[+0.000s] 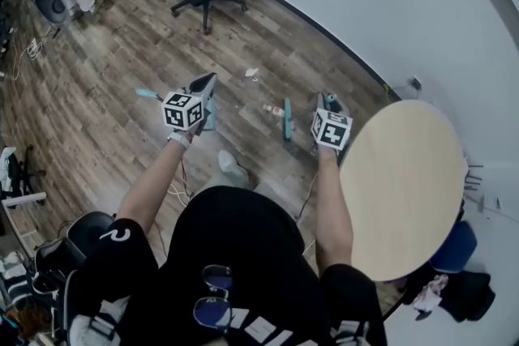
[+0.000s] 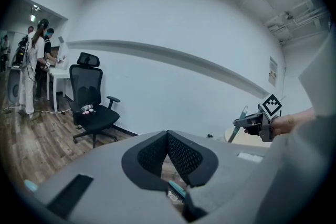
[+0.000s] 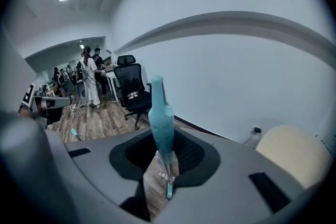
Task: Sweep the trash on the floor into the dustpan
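Because the right gripper (image 3: 167, 139) has its jaws pinched on the slim teal plastic broom handle (image 3: 160, 113), which stands upright between them, the broom's long axis runs almost straight down from that hand to the brown wood-plank floor (image 1: 97, 126). In the head view the broom's teal lower end (image 1: 285, 119) sits just left of the right gripper. The small pale scraps of trash (image 1: 272, 108) lie just beside that end, on its left. A crumpled white scrap (image 1: 252, 72) lies farther out, toward the wall.

The left gripper (image 2: 168, 135) has its jaws drawn together at the tips. A sliver of teal shows through the gap beneath them, and I cannot tell whether they hold it. That hand is on the far side of the scraps, so the trash lies between the two hands, nearer the broom.

A teal piece (image 1: 209, 122) beside the left gripper may belong to the dustpan, though I cannot confirm it. If it does, the stroke should probably run leftward.
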Tool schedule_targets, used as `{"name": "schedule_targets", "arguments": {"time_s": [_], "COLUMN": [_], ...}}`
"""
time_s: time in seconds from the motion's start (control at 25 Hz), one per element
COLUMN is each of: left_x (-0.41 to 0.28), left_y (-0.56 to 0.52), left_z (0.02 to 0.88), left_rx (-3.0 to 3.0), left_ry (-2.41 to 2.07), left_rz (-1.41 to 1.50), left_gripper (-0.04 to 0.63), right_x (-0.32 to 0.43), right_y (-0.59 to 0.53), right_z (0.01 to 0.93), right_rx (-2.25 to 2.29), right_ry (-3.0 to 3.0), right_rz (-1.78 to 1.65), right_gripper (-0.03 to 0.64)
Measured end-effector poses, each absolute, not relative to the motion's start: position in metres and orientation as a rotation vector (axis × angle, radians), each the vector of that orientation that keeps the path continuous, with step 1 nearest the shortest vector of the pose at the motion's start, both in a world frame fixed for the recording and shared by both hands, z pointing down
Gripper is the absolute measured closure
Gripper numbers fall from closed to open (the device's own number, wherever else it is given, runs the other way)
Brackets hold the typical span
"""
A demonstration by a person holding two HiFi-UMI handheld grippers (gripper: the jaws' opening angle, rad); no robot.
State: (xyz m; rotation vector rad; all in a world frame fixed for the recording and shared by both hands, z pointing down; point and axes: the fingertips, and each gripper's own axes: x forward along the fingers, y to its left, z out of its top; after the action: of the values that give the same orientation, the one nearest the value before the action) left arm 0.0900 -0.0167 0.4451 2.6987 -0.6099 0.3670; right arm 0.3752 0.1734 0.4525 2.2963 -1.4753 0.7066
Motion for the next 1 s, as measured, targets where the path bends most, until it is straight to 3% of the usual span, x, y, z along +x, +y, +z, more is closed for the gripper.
{"name": "schedule_targets", "arguments": {"time_s": [0.36, 1.0], "left_x": [0.127, 0.232], "left_y": [-0.079, -0.176], "left_z": [0.455, 0.490], "left_rx": [2.698, 2.614], "left_ry": [-0.548, -0.609], "left_rz": [0.402, 0.457], "left_gripper": [0.598, 0.598], "right_x": [0.414, 0.517], "right_y": [0.095, -0.036], "right_z": [0.443, 0.512], "right_rx": [2.310, 2.089], "right_ry": [-1.452, -1.531], "right_rz": [0.710, 0.797], "right_gripper": [0.531, 0.531]}}
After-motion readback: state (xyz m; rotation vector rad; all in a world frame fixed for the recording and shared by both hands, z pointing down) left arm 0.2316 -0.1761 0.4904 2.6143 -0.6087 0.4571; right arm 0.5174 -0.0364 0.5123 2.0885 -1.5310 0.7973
